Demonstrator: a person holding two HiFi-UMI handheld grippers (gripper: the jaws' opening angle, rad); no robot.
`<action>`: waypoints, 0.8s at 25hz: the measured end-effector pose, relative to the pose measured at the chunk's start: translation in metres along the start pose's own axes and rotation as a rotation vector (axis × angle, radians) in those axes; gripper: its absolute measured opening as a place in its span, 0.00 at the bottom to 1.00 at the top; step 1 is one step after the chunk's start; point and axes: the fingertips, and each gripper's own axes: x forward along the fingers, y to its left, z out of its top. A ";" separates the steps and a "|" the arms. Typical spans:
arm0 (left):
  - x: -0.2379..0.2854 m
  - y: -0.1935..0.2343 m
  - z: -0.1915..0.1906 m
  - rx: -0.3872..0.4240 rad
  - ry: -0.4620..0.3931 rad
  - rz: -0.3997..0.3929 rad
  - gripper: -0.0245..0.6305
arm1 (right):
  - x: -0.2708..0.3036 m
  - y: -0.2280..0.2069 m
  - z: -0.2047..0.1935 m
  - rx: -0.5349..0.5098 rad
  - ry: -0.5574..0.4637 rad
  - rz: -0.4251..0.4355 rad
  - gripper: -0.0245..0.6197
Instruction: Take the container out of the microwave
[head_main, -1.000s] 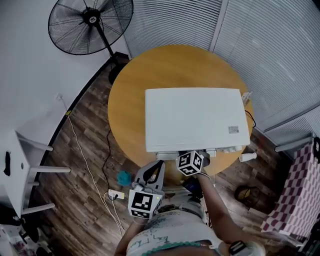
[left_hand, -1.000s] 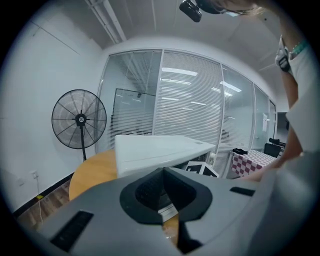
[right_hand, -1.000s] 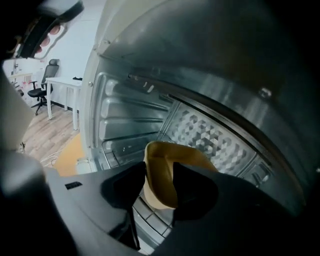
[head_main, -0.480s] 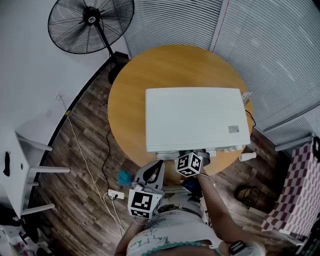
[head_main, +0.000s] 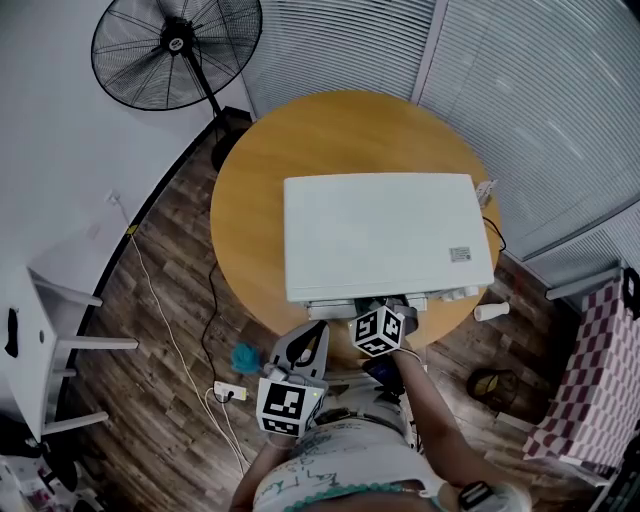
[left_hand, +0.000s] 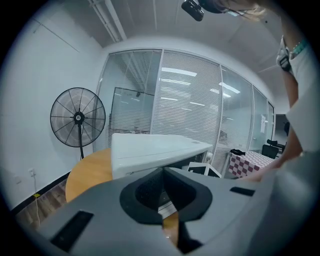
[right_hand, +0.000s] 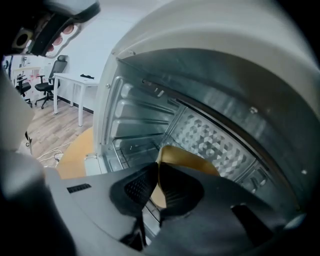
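Closing just then inside the microwave (right_hand: 131, 117), the right hand-held gripper (right_hand: 157, 170) pinched the rim of the yellow container (right_hand: 192, 159), so pulling it out looked next.

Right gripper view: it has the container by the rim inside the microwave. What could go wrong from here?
1. The right gripper, whose jaws have just been closing, pinches only the near rim of the yellow container; held by one edge, it may tilt or slip out.
2. Pulled out low, it could catch on the wire rack in the microwave.
3. The left gripper is shut and hangs back, so nothing supports the underside.
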 end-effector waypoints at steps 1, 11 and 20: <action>0.000 0.000 0.000 0.000 0.001 0.001 0.06 | -0.001 0.001 0.000 -0.002 -0.001 0.004 0.06; -0.002 -0.006 0.000 0.000 -0.003 -0.008 0.06 | -0.013 0.011 0.006 -0.003 -0.011 0.033 0.06; -0.001 -0.011 -0.001 0.000 -0.001 -0.005 0.06 | -0.030 0.013 0.006 0.027 -0.017 0.057 0.06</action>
